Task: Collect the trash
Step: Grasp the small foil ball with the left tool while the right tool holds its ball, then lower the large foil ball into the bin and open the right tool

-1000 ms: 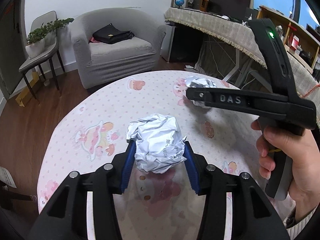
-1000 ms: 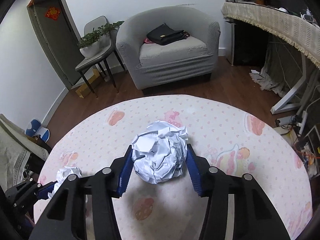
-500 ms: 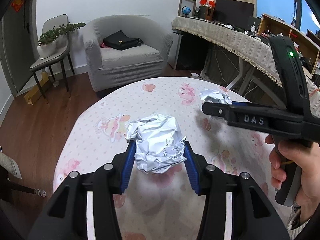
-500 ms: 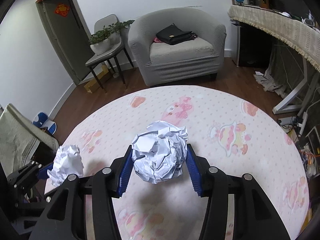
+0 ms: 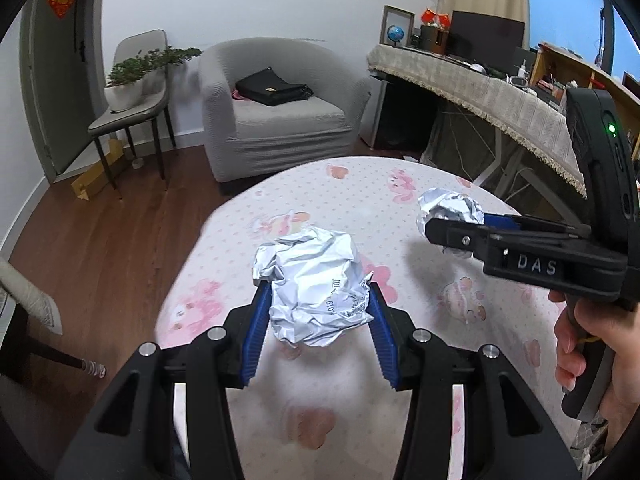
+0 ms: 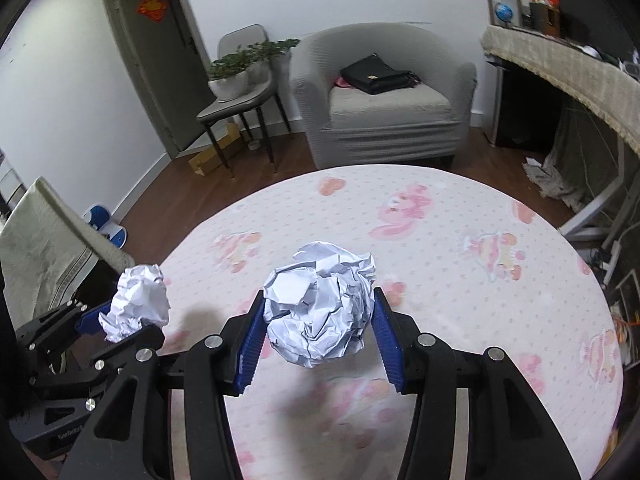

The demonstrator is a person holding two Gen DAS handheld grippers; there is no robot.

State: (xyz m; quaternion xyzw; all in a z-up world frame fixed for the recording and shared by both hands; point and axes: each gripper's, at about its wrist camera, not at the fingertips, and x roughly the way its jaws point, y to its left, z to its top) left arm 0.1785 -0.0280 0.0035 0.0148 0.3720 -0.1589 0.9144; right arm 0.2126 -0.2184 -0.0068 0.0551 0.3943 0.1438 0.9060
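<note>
Crumpled white paper ball (image 5: 312, 288) sits clamped between the blue pads of the left gripper (image 5: 316, 320), lifted above the pink-printed table (image 5: 460, 312) — print visible on one fold. To its right, the right gripper (image 6: 318, 332) pinches a second paper wad (image 6: 320, 312), likewise off the cloth.

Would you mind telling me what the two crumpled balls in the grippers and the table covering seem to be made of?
The ball in the left gripper looks like crumpled white paper: matte creases and printed characters, though it has a silvery sheen in the left view. The ball in the right gripper looks like plain white matte paper. The table covering seems soft fabric or vinyl, printed with pink cartoons; which is unclear.
</note>
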